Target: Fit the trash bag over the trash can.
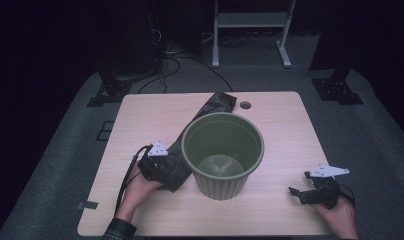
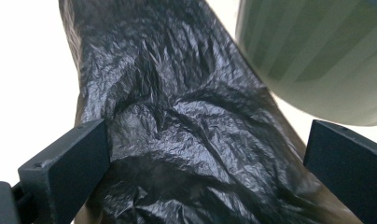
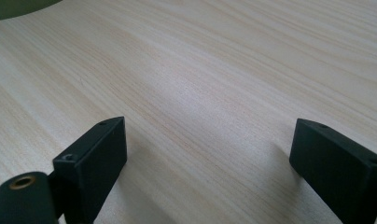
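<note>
A black plastic bag (image 1: 210,110) lies crumpled on the wooden table (image 1: 150,120), stretching from the back middle down along the left side of an olive-green ribbed bin (image 1: 225,187). The bin stands upright and looks empty. My left gripper (image 1: 165,167) sits over the bag's near end. In the left gripper view its jaws stand wide apart, open (image 2: 207,140), with the bag (image 2: 186,93) between them and the bin (image 2: 317,56) just beyond on the right. My right gripper (image 1: 300,183) rests low at the table's right front, open (image 3: 210,135) over bare wood (image 3: 224,70).
A round cable hole (image 1: 245,105) is in the tabletop behind the bin. On the grey floor beyond the table stand a white frame (image 1: 250,30) and dark stands with cables (image 1: 165,60). The table's front edge lies near both hands.
</note>
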{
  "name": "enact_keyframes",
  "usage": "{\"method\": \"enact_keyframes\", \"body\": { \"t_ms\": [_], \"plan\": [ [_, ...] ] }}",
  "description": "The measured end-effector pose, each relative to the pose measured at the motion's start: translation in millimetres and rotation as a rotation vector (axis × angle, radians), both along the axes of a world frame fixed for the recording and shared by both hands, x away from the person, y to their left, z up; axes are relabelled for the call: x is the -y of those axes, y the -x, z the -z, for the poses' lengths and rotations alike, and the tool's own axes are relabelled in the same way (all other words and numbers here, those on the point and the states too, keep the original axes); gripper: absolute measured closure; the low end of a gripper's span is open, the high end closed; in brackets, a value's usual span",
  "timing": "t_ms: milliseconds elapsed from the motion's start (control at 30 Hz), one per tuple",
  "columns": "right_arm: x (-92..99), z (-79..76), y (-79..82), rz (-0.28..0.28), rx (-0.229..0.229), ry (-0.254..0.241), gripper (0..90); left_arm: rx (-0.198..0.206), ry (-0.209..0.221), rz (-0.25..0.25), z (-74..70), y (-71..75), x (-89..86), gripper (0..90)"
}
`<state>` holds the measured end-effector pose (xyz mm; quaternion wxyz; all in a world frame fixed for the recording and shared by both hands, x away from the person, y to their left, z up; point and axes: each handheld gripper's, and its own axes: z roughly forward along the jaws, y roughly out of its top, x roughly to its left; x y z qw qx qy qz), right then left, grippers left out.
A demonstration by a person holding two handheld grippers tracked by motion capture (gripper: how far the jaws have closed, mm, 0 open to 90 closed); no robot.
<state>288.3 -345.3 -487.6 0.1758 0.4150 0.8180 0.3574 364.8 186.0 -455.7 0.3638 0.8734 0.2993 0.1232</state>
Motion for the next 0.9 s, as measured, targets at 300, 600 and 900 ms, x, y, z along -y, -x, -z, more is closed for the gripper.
{"method": "enact_keyframes", "body": {
  "t_ms": [300, 600, 900],
  "plan": [
    [-0.1, 0.0, -0.4, -0.003, 0.0, -0.001, 9.7, -0.048, -0.093, 0.0, 19.3, -4.5, 3.7, 0.0],
    [0.0, 0.0, -0.6, -0.004, 0.0, 0.0, 9.7, -0.05, -0.097, -0.004, 18.9, 4.6, -4.6, 0.0],
    [0.0, 0.0, -0.6, -0.005, 0.0, 0.0, 9.7, -0.058, -0.097, -0.004, 18.5, 24.9, -21.7, 0.0]
  ]
}}
